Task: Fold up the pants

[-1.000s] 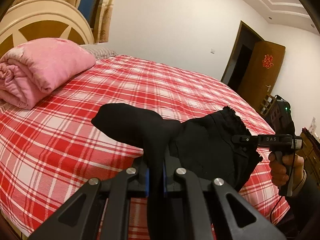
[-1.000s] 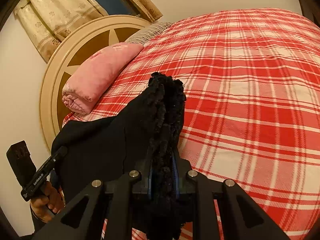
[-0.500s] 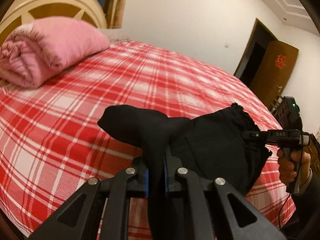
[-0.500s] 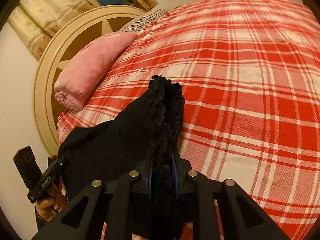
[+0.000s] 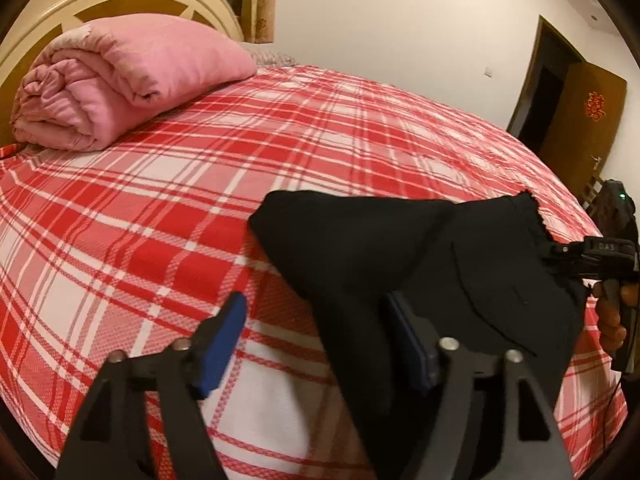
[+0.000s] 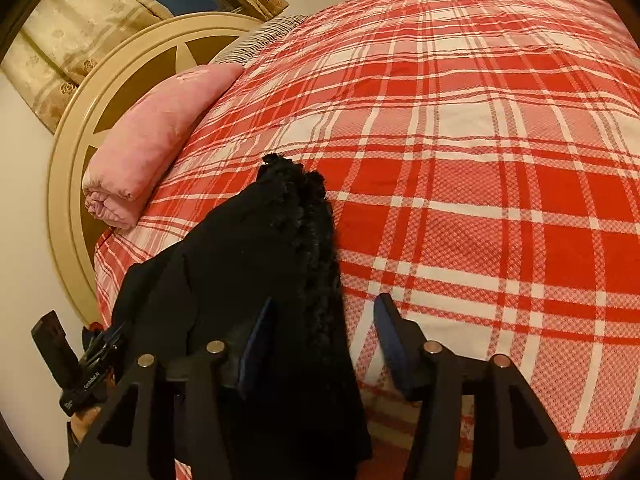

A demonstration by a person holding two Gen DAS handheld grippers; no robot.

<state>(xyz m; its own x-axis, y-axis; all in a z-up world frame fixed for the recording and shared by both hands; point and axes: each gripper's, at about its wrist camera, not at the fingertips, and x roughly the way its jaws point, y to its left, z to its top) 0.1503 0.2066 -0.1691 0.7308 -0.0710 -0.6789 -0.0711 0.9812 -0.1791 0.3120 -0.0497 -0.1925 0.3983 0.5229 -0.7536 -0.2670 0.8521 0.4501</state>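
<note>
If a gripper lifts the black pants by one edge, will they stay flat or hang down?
The pants would probably hang down: they drape in soft folds on the bed. They look light. The frilly edge may give some grip.

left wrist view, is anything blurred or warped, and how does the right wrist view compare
Left wrist view: the pants and left gripper fingers are smeared by motion blur, the bed plaid bows from fisheye, corners vignetted black. Right wrist view: sharper, the pants' frilly edge is crisp, same fisheye curve on the headboard, warm dim indoor light, no glare.
</note>
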